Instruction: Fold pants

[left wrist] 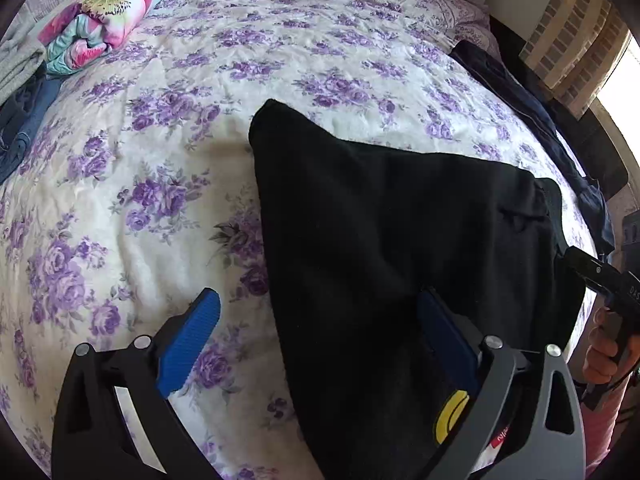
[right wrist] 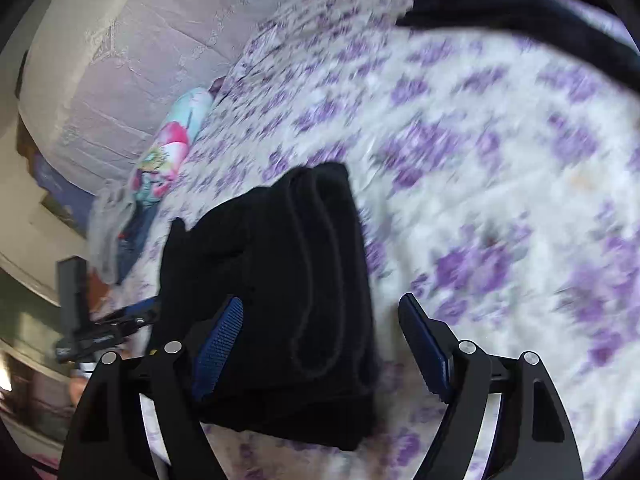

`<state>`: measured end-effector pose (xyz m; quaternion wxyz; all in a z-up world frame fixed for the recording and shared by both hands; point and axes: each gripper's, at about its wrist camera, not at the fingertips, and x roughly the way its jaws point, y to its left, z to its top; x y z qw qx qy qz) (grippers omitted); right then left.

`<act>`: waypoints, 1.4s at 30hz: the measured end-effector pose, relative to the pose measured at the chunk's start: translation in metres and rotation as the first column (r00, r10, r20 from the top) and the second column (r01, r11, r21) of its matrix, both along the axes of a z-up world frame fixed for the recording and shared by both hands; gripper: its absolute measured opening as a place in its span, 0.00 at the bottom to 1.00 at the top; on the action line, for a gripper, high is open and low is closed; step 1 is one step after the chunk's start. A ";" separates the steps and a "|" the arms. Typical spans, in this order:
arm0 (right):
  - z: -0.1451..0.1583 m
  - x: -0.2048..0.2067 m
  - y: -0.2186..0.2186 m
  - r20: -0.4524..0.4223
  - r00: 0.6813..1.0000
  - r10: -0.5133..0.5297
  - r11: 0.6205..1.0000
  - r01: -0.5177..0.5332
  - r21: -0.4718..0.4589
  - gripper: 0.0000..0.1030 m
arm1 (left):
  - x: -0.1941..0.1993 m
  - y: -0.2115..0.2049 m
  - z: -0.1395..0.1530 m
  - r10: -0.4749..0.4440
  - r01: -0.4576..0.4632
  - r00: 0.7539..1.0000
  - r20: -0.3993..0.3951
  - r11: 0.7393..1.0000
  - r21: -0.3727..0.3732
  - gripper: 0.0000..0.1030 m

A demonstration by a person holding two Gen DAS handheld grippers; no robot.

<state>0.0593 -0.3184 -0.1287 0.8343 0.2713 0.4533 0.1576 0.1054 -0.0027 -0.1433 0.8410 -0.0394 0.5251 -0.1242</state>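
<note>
- Gray and blue garments (left wrist: 20, 92): heaped at the bed's far left edge.
- Floral rolled blanket (left wrist: 108, 12): beside that heap, well apart from the work.
- Bed (left wrist: 132, 168): purple-flowered cover, bearing everything listed.
- Left hand-held gripper (left wrist: 316, 344): jaws spread wide, holding nothing; right finger lies over the pants' near part, left finger over bare cover.
- Black pants (left wrist: 400, 248): mid-bed, already folded into a compact stack; layered fold edges show in the right wrist view.
- Right hand-held gripper (right wrist: 320, 344): jaws wide, holding nothing, low over the stack's near end; this view is blurred.
- Dark garment (left wrist: 532, 112): along the bed's right edge.
- Step in hand, by judgement: folding looks nearly finished. Next move likely calls for pressing flat, or gripping both ends to set the stack aside.
</note>
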 end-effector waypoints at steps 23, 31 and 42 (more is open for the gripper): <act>0.048 0.001 0.036 0.177 0.977 0.115 0.993 -0.118 0.007 0.32 | 0.011 0.016 0.013 -0.057 0.072 0.997 0.055 0.938 -0.340 0.15; 0.098 0.049 0.070 0.305 0.937 0.171 0.981 -0.191 0.037 0.31 | 0.010 0.044 0.090 -0.008 0.087 0.960 0.281 0.959 -0.269 0.14; 0.056 0.237 0.159 0.260 0.944 0.201 0.979 -0.204 -0.018 0.32 | 0.157 0.124 0.077 0.109 -0.075 0.951 0.290 0.989 -0.127 0.15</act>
